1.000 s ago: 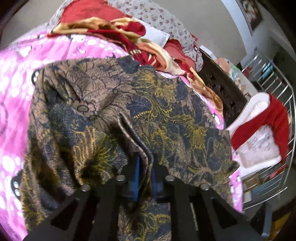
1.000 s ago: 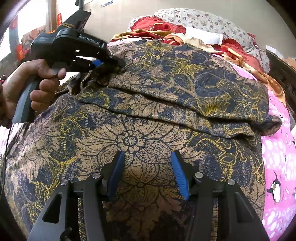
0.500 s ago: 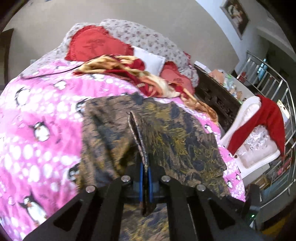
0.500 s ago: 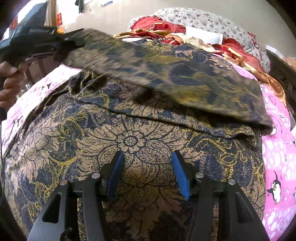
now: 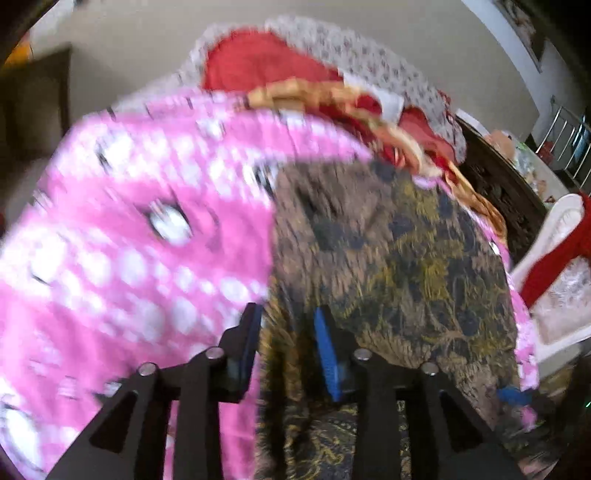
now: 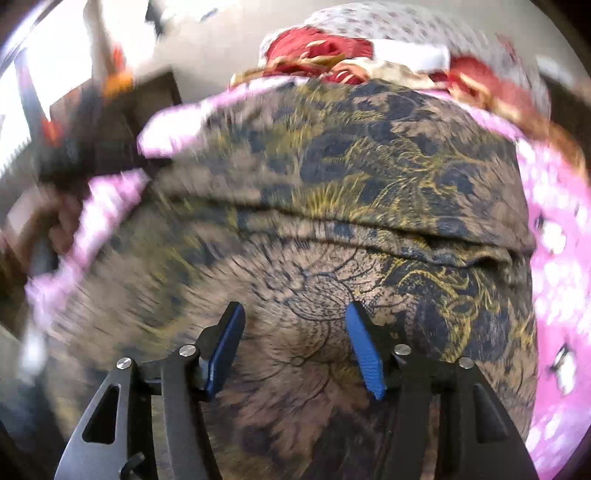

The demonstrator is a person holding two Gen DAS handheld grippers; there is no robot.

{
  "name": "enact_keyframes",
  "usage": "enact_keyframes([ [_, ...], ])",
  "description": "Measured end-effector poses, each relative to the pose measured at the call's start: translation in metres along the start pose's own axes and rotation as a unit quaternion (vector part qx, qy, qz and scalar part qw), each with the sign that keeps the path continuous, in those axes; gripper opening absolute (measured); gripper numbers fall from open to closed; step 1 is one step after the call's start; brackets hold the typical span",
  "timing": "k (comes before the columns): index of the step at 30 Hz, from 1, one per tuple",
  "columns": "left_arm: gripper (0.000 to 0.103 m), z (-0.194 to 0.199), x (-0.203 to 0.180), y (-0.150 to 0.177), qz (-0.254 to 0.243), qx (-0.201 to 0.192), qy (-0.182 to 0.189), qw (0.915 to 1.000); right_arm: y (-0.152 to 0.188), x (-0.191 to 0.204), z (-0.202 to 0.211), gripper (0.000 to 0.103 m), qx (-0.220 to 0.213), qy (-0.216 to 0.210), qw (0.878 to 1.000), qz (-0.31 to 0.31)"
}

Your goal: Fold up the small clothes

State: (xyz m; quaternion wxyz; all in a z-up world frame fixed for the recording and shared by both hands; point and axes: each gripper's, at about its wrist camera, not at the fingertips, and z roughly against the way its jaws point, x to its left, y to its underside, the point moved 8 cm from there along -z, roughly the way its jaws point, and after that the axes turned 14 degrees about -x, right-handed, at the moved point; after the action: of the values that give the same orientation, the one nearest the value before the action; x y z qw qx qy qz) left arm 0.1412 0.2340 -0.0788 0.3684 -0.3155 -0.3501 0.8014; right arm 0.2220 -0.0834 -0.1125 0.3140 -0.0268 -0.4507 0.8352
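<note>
A: Where is the garment?

B: The brown batik garment [image 6: 332, 192], patterned in navy and gold, lies spread on the bed's pink penguin blanket [image 5: 140, 236]. In the right wrist view a folded upper layer crosses it, ending in a creased edge across the middle of the cloth; the lower layer runs on toward the camera.

A: And the left tongs?

B: The left tongs [image 5: 288, 339] hang over the garment's left edge, where brown cloth meets pink blanket. Their jaws are opening. The blue pads [image 5: 327, 354] stand apart with the cloth lying below the gap, not pinched. The view is blurred.

A: The right tongs?

B: The right tongs [image 6: 295, 343] hover above the near part of the garment, jaws moderately wide, nothing held. The floral print shows plainly between the blue pads.

A: What lies around it?

B: Pink blanket frames the garment on the left and right. At the far end of the bed sits a heap of red and gold cloth [image 5: 332, 96] against a pillow with small flowers [image 6: 388, 18]. To the right of the bed, in the left wrist view, stand a dark carved wooden piece [image 5: 498, 192] and a white chair [image 5: 554, 258] draped with red fabric. At the far left of the right wrist view a person's hand [image 6: 62, 229] shows as a blur on a dark handle.
</note>
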Motion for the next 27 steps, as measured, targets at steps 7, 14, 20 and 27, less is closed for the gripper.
enact_keyframes([
  [7,0.057,-0.017,-0.048,-0.001,-0.02,-0.01,0.026,0.9994,-0.076,-0.098,0.03,0.0,-0.084,0.13,0.986,-0.062],
  [14,0.034,-0.042,-0.035,0.043,-0.034,-0.004,-0.023,0.9991,-0.032,-0.152,-0.022,0.0,0.003,0.131,0.989,-0.069],
  [20,0.038,-0.019,-0.046,0.003,-0.048,-0.056,-0.04,0.9965,-0.064,-0.14,-0.005,0.0,-0.008,0.141,0.99,-0.019],
  [27,0.045,-0.084,-0.038,0.015,-0.015,0.023,-0.055,0.9981,-0.119,-0.159,-0.045,0.002,-0.039,0.167,0.983,-0.059],
])
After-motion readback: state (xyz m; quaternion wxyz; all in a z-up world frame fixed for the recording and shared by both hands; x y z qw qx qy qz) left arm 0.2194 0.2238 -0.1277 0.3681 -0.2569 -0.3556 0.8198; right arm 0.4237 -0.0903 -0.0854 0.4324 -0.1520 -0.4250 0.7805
